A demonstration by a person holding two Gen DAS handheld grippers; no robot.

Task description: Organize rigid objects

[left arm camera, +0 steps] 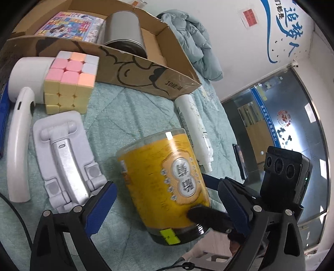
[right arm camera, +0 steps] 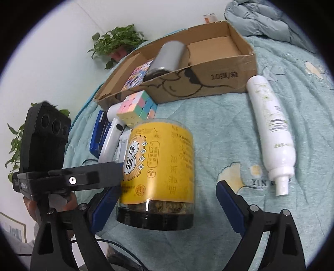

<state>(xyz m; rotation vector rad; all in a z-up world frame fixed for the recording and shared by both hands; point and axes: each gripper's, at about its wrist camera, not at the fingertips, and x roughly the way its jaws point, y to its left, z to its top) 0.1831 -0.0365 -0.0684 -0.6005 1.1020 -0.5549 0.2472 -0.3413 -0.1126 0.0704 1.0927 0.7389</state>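
I saw the bed [right arm camera: 208,129] under a teal quilt filling both views. The box [right arm camera: 219,83] sat at the upper middle of the right view, holding a tin [right arm camera: 167,58] on its side and a bright booklet [right arm camera: 135,77]. A grey-blue jacket [right arm camera: 271,18] was bunched at the upper right.

The jar [right arm camera: 158,171], yellow-labelled and upside down on its black lid, stood at lower centre of the right view, between the wide-apart jaws of my right gripper [right arm camera: 167,204]; the left blue pad looked close to the glass, the right pad well clear. In the left view the jar [left arm camera: 167,183] leaned between the jaws of my left gripper [left arm camera: 167,208], also spread; whether either pad touched it I could not tell.

The white bottle [right arm camera: 271,133] lay at right, beside the box. The phone stand [left arm camera: 64,162] lay at left of the left view, the curved white fan [left arm camera: 23,116] beside it. The cube [left arm camera: 71,81] rested against the box front.
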